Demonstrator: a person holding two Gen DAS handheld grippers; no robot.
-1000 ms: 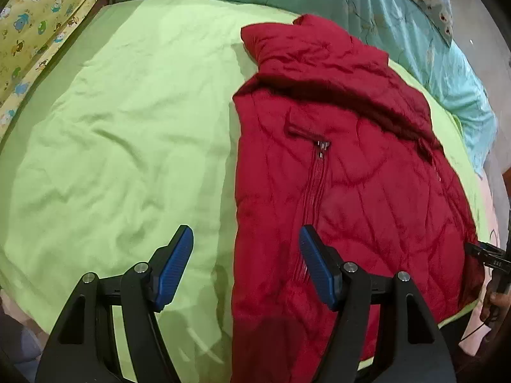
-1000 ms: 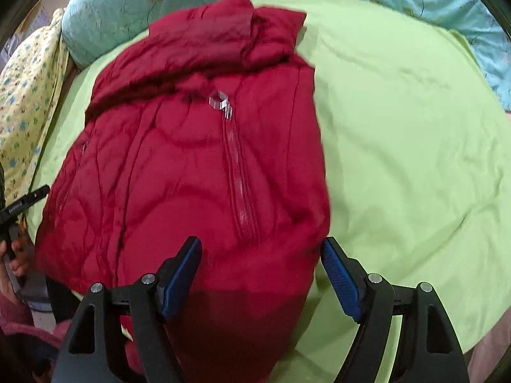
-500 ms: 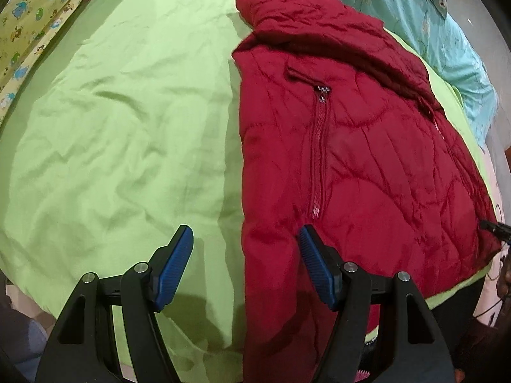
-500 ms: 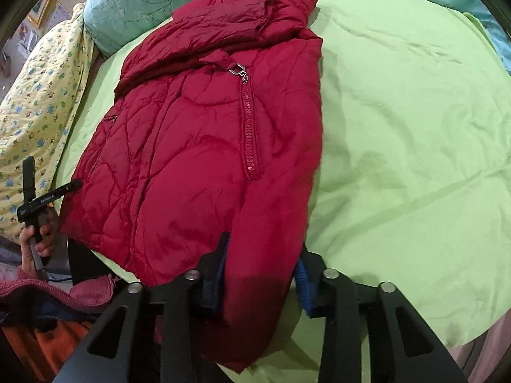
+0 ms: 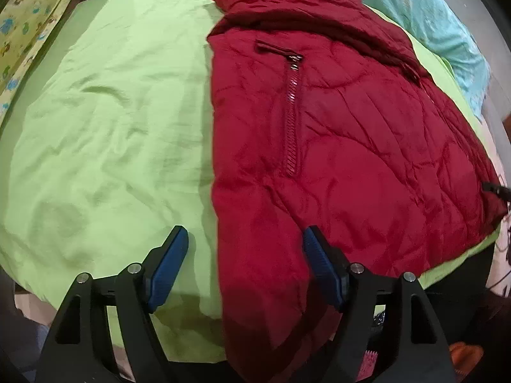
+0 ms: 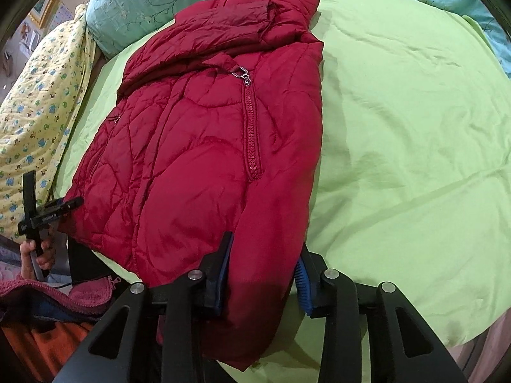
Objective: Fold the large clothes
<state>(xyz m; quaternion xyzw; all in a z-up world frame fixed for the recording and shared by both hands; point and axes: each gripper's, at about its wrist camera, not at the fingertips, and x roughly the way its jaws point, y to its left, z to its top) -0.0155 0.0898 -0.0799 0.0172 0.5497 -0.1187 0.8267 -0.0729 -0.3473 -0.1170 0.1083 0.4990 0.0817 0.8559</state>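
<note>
Right claw (image 6: 260, 274) first: my two blue pads are pinched in on the hanging sleeve (image 6: 265, 271) of the red puffer jacket (image 6: 198, 146), the fabric bunched between them at the near edge of the bed. Left claw (image 5: 246, 261) sits wide, nothing between its pads, with the same sleeve running up between the open fingers and the lime-green sheet (image 5: 105, 121) under the left pad. The jacket lies flat, front up, on that sheet, its sleeve end drooping off the near edge. Moving up: the short zipper (image 6: 252, 134) runs along the panel, its silver pull (image 6: 241, 73) just below the collar (image 6: 242, 16), which is bunched at the far end near the teal floral pillow (image 6: 134, 3). A yellow printed quilt (image 6: 35, 105) lies off to the left.

My read: I'm on the sleeve fold. To do it well, I judge I should lift just enough to clear the edge, carry the sleeve across the chest, and lay it without dragging the slippery quilted shell askew. The left claw could pin the body.
</note>
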